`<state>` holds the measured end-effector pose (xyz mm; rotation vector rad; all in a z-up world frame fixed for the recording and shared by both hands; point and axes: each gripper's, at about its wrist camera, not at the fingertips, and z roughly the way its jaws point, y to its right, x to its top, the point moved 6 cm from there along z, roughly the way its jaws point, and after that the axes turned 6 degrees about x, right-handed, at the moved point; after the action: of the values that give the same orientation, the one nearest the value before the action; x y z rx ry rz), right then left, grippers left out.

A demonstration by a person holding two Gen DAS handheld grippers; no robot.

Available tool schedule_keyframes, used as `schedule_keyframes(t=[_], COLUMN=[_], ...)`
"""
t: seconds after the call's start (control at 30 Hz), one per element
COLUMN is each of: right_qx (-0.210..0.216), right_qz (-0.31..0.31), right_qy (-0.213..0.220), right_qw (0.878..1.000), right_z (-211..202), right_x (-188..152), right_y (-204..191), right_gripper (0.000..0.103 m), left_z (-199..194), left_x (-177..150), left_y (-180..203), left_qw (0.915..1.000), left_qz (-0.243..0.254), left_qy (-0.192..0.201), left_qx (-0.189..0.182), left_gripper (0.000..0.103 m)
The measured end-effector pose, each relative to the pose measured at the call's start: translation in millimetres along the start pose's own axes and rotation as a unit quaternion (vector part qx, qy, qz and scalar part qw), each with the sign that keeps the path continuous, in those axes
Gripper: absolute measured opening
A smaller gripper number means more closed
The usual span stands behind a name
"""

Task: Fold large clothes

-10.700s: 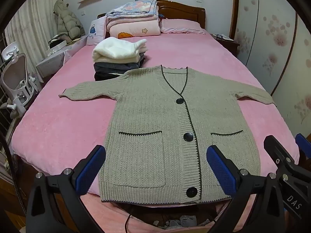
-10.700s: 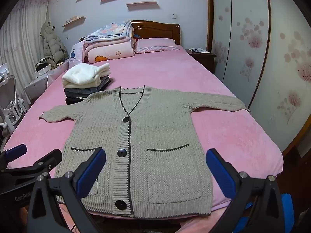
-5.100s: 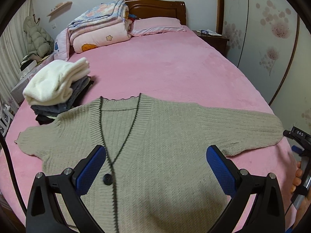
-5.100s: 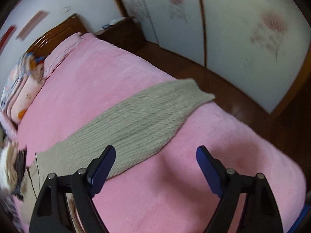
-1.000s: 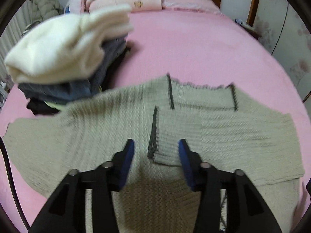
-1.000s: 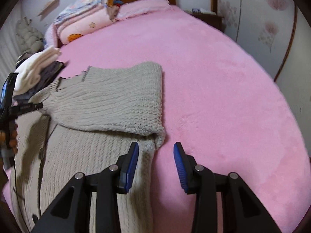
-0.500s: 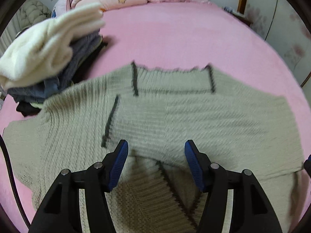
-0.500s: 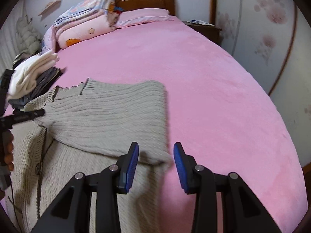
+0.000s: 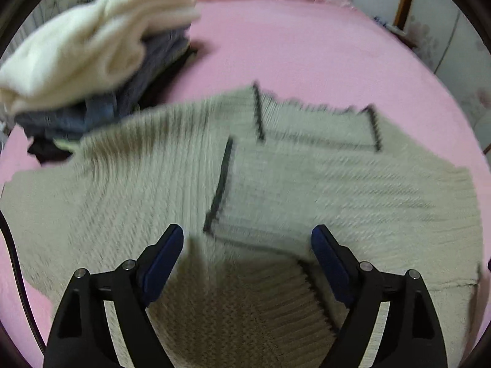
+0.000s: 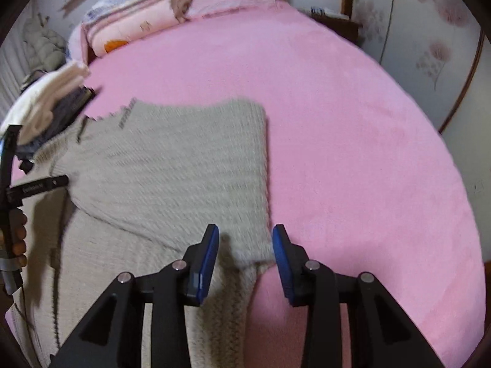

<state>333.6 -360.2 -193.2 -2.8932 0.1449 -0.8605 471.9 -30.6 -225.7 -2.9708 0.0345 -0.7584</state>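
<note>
A beige knit cardigan (image 9: 307, 184) with dark trim lies on the pink bed (image 9: 291, 46), one sleeve and side folded across its chest. My left gripper (image 9: 247, 245) hovers just above the folded part. Its jaws are opening wide and no fabric is pinched between the pads. In the right wrist view the cardigan (image 10: 172, 165) shows its folded edge. My right gripper (image 10: 247, 251) stands partly open over the near corner of that fold, pads apart on either side of it and not pressing it. The left gripper's body (image 10: 30, 187) and a hand show at the left edge.
A stack of folded clothes (image 9: 92, 55) topped by a white knit sits beside the cardigan's far shoulder. Folded quilts (image 10: 135, 21) and a pillow lie at the headboard. A nightstand (image 10: 334, 21) and a flowered wardrobe (image 10: 429, 46) stand to the right of the bed (image 10: 353, 153).
The left gripper's jaws have spread much wider and it has sunk a little toward the cardigan. The right gripper has slid along the folded edge, jaws unchanged.
</note>
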Motion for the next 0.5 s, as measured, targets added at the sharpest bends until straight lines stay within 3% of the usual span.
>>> schedule_keyframes(t=[0.1, 0.2, 0.37, 0.5], right_qx=[0.015, 0.022, 0.063, 0.068], right_qz=[-0.003, 0.000, 0.018, 0.015], right_qy=[0.026, 0.039, 0.033, -0.003], right_qw=[1.000, 0.999, 0.997, 0.998], right_z=[-3.7, 7.5, 46.6, 81.0], right_x=[22.8, 48.6, 84.6, 89.0], right_y=[-12.2, -25.6, -49.6, -61.2], right_gripper=[0.035, 0.035, 0.035, 0.035], left_z=[-15.2, -14.8, 8.4, 35.7], left_x=[17.0, 29.8, 39.0, 32.9], left_y=[4.0, 11.3, 34.1, 53.7], left_qw=[0.9990, 0.9980, 0.9985, 0.9970], left_qz=[-0.014, -0.023, -0.010, -0.011], left_qy=[0.040, 0.053, 0.029, -0.023], left_qx=[-0.016, -0.027, -0.045, -0.072], left_gripper=[0.085, 0.085, 0.085, 0.085])
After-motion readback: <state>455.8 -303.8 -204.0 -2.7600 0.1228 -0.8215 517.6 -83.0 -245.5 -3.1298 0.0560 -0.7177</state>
